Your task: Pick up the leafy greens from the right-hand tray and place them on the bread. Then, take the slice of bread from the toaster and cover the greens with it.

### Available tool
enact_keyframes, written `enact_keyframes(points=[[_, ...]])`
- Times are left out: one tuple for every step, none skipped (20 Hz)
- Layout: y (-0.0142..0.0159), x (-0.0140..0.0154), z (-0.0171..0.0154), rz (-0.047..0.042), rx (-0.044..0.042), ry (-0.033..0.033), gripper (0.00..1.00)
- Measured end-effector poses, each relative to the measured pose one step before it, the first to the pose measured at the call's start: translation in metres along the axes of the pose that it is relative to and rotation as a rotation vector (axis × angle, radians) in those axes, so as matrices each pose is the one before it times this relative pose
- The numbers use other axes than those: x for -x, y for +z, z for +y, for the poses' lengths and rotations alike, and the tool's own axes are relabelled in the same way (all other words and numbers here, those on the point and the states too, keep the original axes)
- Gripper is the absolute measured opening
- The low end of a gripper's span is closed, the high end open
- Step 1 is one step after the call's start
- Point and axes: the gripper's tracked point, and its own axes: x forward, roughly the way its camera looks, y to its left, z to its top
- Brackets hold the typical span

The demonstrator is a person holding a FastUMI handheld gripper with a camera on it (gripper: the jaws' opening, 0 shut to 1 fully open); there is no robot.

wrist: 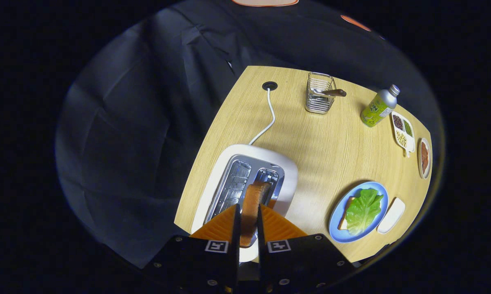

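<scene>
— Dark cloth hangs in soft folds across the upper left of the frame, and in front of it sits a pale wood-grain tabletop [331, 151] with a curved edge and a round cable hole near its far side.

— What runs out of that hole?

— A thin white cord [269, 118], snaking down to a glossy white toaster [288, 175] at lower centre. Its two slots are lined with shiny metal wire.

— And the jaws?

— The gripper [248, 222] stands nearly closed at the bottom of the frame, both fingers pressed on the flat sides of a browned slice of bread [254, 200] that stands upright, its lower end at the toaster's right-hand slot.

— Where are the leafy greens?

— At lower right, the crinkled leafy greens [363, 208] lie on another bread slice [346, 212], only a corner and an edge of it peeking out, on a round blue plate [336, 222]. Just beside the plate, on its right, is a smooth white oblong tray [392, 215].

— Anything further back?

— A square wire-mesh basket [319, 98] holds a brown-handled utensil [331, 92], upper centre. To its right a green bottle [379, 107] with a silver metal cap leans in the view. Below that, along the right edge, a white divided dish [404, 132] carries three small heaps of grains or beans, dark, green and pale, and near it an oval dish [424, 158] holds something reddish-brown that I cannot make out.
</scene>
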Motion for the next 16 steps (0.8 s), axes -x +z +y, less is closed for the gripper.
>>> enact_keyframes(points=[[0.00133, 0.00518, 0.00153, -0.01618, -0.00185, 0.02007, 0.19], [0.00189, 0.00530, 0.00052, -0.01606, -0.00255, 0.01725, 0.16], [0.00134, 0.00669, 0.00104, -0.01802, -0.00293, 0.02270, 0.16], [0.00311, 0.00712, 0.00016, -0.01792, -0.00957, 0.01922, 0.16], [0.00049, 0.00848, 0.00033, -0.01762, -0.00984, 0.02261, 0.16], [0.00298, 0.00699, -0.00068, -0.01215, -0.01310, 0.01851, 0.16], [-0.00032, 0.00884, -0.00078, -0.01203, -0.01352, 0.01954, 0.16], [0.00168, 0.00773, -0.00223, -0.01240, -0.01526, 0.02073, 0.16], [0.00171, 0.00767, -0.00124, -0.01667, -0.01466, 0.01892, 0.16], [0.00244, 0.00705, -0.00380, -0.01488, -0.01552, 0.01517, 0.16], [0.00118, 0.00840, 0.00053, -0.01673, -0.01418, 0.02419, 0.16], [0.00182, 0.00765, -0.00246, -0.01146, -0.01635, 0.01549, 0.15], [0.00034, 0.00936, -0.00369, -0.01346, -0.01209, 0.01201, 0.16], [0.00233, 0.00615, -0.00563, -0.01227, -0.01215, 0.00571, 0.16], [0.00033, 0.00673, -0.00711, -0.01275, -0.01489, 0.00310, 0.16], [0.00107, 0.00565, -0.00944, -0.00872, -0.01178, -0.00179, 0.16]])
